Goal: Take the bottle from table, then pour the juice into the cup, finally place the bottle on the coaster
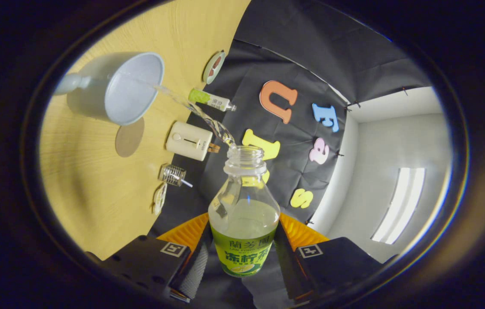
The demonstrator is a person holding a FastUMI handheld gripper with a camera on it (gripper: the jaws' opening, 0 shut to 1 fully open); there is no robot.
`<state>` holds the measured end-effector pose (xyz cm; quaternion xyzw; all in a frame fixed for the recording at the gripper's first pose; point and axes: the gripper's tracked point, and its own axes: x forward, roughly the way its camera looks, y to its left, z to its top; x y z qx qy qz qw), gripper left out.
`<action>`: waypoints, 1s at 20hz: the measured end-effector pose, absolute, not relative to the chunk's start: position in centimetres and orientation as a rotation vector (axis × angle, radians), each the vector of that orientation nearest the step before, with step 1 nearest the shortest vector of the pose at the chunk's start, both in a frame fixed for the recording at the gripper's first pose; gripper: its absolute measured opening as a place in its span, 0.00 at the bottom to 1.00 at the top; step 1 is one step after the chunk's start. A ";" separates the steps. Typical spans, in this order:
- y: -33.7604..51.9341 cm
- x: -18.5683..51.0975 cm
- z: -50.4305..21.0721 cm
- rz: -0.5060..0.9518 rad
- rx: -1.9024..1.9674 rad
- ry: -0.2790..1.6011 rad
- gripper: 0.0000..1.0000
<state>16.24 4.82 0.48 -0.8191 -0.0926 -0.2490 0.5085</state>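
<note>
My gripper (242,253) is shut on a clear plastic bottle (244,206) with a green and yellow label, both fingers pressing on its labelled body. The bottle is uncapped and tipped over, holding pale liquid in its lower part. A thin stream of juice (195,112) runs from its mouth into a pale blue cup (132,88) with a handle, which stands on the wooden table (92,189) beyond the fingers. A round brownish coaster (129,137) lies flat on the table right beside the cup.
Near the table's far edge lie a cream box-shaped device (188,140), a small green-labelled bottle on its side (210,99), a round dish (213,67), a small wire-wrapped glass object (173,175) and a clear flat piece (159,198). The booth's black cloth wall (294,51) hangs behind them.
</note>
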 end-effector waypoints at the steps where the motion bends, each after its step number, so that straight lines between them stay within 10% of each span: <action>1: 4.6 16.2 0.7 -0.608 -1.984 -0.224 0.79; 20: 5.3 15.9 2.0 -0.672 -2.102 -0.291 0.80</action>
